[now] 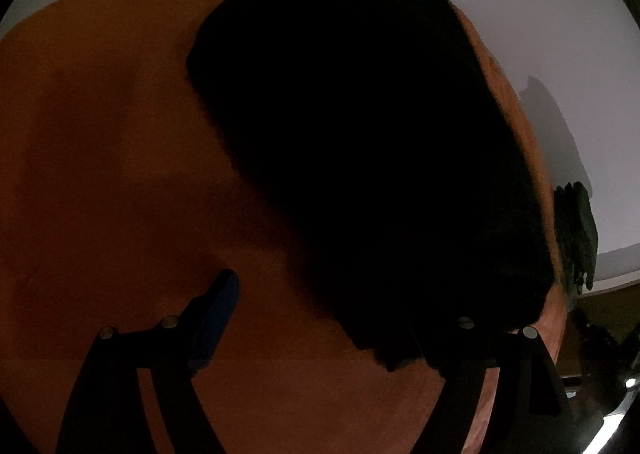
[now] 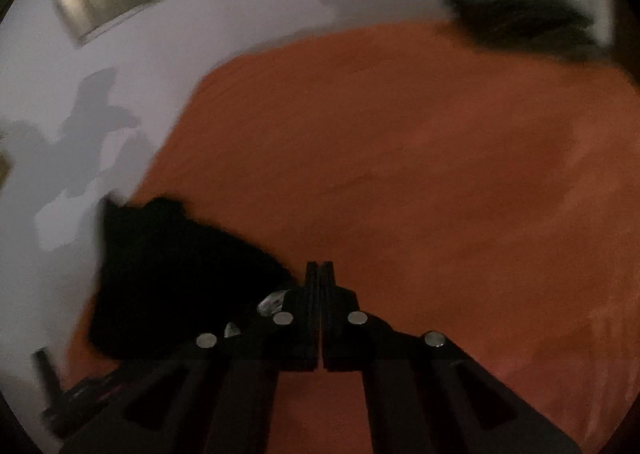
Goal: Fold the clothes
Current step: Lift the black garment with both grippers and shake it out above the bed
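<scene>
On the orange cloth (image 1: 100, 134), left fingers (image 1: 224, 302) gape beside the black garment (image 1: 360, 134); right fingers (image 2: 316, 318) pressed together, empty.

In the left wrist view a black folded garment (image 1: 360, 142) covers the middle and right of the orange cloth (image 1: 100, 154), lying over the right finger of the spread left gripper (image 1: 340, 318); the left half is open. A dark pile (image 1: 576, 234) blocks the far right edge. In the right wrist view the cloth ahead is free, apart from a dark bundle (image 2: 516, 10) far right.
</scene>
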The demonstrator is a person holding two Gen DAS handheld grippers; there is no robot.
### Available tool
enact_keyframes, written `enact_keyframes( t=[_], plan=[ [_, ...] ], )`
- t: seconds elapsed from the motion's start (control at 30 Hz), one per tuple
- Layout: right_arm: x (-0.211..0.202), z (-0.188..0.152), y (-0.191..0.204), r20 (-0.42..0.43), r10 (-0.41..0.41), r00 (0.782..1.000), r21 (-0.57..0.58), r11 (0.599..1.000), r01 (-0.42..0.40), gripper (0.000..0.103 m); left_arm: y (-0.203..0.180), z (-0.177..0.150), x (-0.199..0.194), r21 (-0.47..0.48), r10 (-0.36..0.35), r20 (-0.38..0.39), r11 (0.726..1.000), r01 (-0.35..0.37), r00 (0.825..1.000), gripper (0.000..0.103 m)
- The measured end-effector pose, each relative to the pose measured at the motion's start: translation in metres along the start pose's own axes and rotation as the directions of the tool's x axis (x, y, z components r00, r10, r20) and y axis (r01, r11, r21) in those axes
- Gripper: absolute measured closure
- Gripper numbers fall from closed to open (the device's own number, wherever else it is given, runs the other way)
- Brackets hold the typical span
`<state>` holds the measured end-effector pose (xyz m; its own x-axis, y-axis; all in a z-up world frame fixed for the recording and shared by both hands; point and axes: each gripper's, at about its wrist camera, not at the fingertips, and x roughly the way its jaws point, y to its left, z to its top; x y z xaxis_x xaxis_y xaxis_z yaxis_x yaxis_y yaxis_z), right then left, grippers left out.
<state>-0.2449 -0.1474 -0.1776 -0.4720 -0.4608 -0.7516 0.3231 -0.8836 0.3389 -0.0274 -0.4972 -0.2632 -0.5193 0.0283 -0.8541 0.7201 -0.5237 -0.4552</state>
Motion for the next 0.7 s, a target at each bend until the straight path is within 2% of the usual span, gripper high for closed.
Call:
enact_keyframes(
  t=[0.03, 0.1, 0.27, 0.53, 0.57, 0.6, 0.63, 0.67, 0.7],
  plan=[
    [-0.003, 0.002, -0.007, 0.017, -0.021, 1.000, 0.011, 1.000, 0.021, 0.103, -0.001, 0.001, 0.001, 0.001, 0.001, -0.001, 1.000, -0.001, 1.000, 0.021],
    [-0.002, 0.005, -0.024, -0.013, 0.009, 1.000, 0.047, 0.999, -0.009, 0.103, -0.003, 0.003, 0.003, 0.008, 0.008, -0.003, 1.000, -0.008, 1.000, 0.021],
    [0.003, 0.000, -0.037, -0.077, 0.059, 0.995, 0.021, 0.998, -0.057, 0.103, -0.009, 0.007, 0.008, 0.024, 0.027, -0.007, 0.999, -0.026, 1.000, 0.021],
    [0.038, -0.023, -0.015, -0.170, 0.101, 0.980, -0.095, 0.988, -0.119, 0.103, -0.014, 0.013, 0.011, 0.044, 0.048, -0.006, 0.998, -0.048, 0.999, 0.021],
    [0.040, -0.025, -0.012, -0.180, 0.112, 0.977, -0.115, 0.984, -0.134, 0.099, -0.014, 0.013, 0.012, 0.045, 0.050, -0.006, 0.998, -0.050, 0.999, 0.021],
    [0.042, -0.027, -0.009, -0.187, 0.124, 0.974, -0.130, 0.980, -0.150, 0.095, -0.014, 0.013, 0.012, 0.044, 0.051, -0.006, 0.998, -0.051, 0.999, 0.021],
    [0.043, -0.030, -0.005, -0.195, 0.137, 0.971, -0.144, 0.975, -0.166, 0.076, -0.014, 0.014, 0.012, 0.042, 0.051, -0.006, 0.998, -0.051, 0.999, 0.021],
    [0.044, -0.033, -0.001, -0.194, 0.150, 0.970, -0.152, 0.972, -0.181, 0.042, -0.013, 0.014, 0.013, 0.040, 0.051, -0.005, 0.998, -0.051, 0.999, 0.021],
    [0.044, -0.036, 0.005, -0.191, 0.163, 0.968, -0.158, 0.968, -0.194, 0.025, -0.013, 0.015, 0.013, 0.038, 0.051, -0.003, 0.998, -0.050, 0.999, 0.021]
  ],
)
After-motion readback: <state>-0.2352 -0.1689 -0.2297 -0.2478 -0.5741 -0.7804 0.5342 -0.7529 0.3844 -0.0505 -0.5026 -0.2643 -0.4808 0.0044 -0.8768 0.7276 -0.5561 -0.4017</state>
